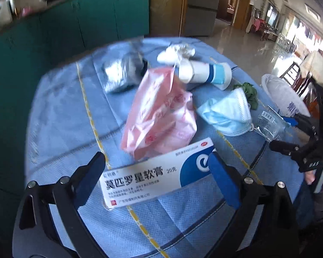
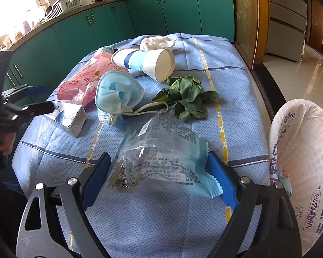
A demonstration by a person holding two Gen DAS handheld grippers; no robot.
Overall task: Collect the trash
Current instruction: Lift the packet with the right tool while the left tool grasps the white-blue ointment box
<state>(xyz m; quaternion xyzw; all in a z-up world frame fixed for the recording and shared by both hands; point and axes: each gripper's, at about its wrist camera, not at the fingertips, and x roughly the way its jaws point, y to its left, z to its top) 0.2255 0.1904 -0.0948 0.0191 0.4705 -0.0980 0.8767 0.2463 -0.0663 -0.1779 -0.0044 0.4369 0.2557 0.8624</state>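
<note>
Blue-padded jaws are seen spread wide on both grippers, over trash scattered on a blue cloth.

Between the left gripper (image 1: 158,165) pads a white ointment box (image 1: 152,174) is straddled flat on the tablecloth (image 1: 60,116), with gaps visible at both ends; nothing is pinched. Beneath the right gripper (image 2: 159,167) a clear snack wrapper (image 2: 161,157) is bracketed the same way, jaws parted and not pressing. At the table's right edge a white plastic bag (image 2: 301,150) is held open. Behind the box a pink wipes packet (image 1: 161,116) is lying, then a paper cup (image 2: 148,63) tipped on its side, a blue face mask (image 2: 118,92) just beside wilted green leaves (image 2: 187,94), a crumpled tissue (image 2: 156,42) at the far end, and a blurred silver packet (image 1: 120,73).
</note>
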